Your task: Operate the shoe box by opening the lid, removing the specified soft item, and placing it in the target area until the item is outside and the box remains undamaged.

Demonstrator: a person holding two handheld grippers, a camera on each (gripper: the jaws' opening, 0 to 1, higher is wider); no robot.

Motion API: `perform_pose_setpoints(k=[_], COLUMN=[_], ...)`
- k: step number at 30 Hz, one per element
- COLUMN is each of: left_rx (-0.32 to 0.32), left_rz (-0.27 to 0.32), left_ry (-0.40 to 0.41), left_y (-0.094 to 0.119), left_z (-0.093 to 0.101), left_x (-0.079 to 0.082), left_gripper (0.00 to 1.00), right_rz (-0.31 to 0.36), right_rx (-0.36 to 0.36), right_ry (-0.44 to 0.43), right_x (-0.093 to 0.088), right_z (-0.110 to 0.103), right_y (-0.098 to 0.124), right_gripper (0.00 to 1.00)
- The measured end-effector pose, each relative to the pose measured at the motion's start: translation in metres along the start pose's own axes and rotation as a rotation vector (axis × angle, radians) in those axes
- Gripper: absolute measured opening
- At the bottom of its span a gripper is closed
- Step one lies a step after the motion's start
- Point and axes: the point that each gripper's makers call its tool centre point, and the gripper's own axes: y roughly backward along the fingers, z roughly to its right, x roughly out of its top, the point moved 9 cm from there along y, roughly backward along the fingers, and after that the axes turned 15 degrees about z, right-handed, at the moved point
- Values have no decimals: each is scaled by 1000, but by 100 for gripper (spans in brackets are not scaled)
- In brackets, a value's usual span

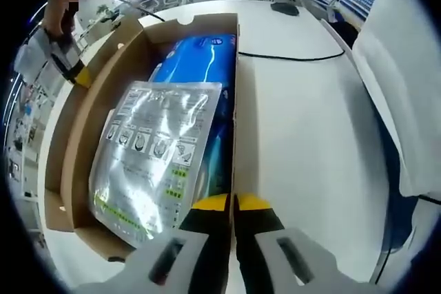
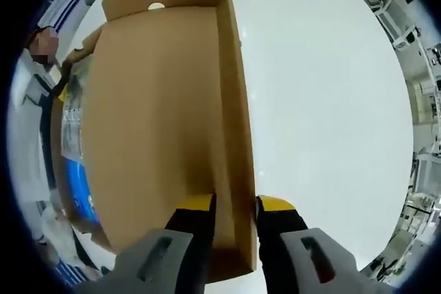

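the silver pouch (image 1: 153, 156) lies on a blue pack (image 1: 200, 60) inside the open box (image 1: 83, 122), looking light, floppy and slick, best pinched at an edge, while the left gripper (image 1: 233, 204) clamps the box wall and the right gripper (image 2: 236, 204) clamps the raised lid (image 2: 165, 108).

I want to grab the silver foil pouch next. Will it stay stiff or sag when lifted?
The silver foil pouch looks thin and flat, with crinkled glare, so it will probably flop. Its glossy film may slip in the tongs. It lies loose on the blue pack, so it likely lifts lightly.
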Motion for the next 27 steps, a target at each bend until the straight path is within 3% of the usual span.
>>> perform_pose_setpoints(k=[7,12,14,18,20,22,24,27], left_rx=[2,3,2,0,-1,-1,-3,-5], left_rz=[0,-1,-4,-6,-7,-6,-8,-12], left_ry=[0,-5,-6,-7,-8,-3,-6,-3], left_y=[1,1,0,0,0,0,-1,1], left_z=[1,1,1,0,0,1,1,1], left_x=[0,-1,0,0,0,0,0,-1], left_gripper=[1,1,1,1,1,1,1,1], right_rz=[15,96,120,237,302,330,313,342], right_rx=[-17,-62,-80,-126,-139,-173,-191,-241], right_ry=[-5,-90,-74,-168,-218,-236,-197,-233], right_x=[-3,-4,-4,-4,-12,-13,-16,-20], right_z=[4,-2,-7,-15,-14,-17,-23,-15], right_y=[1,6,11,24,24,30,38,41], right_gripper=[23,24,25,27,27,27,27,30])
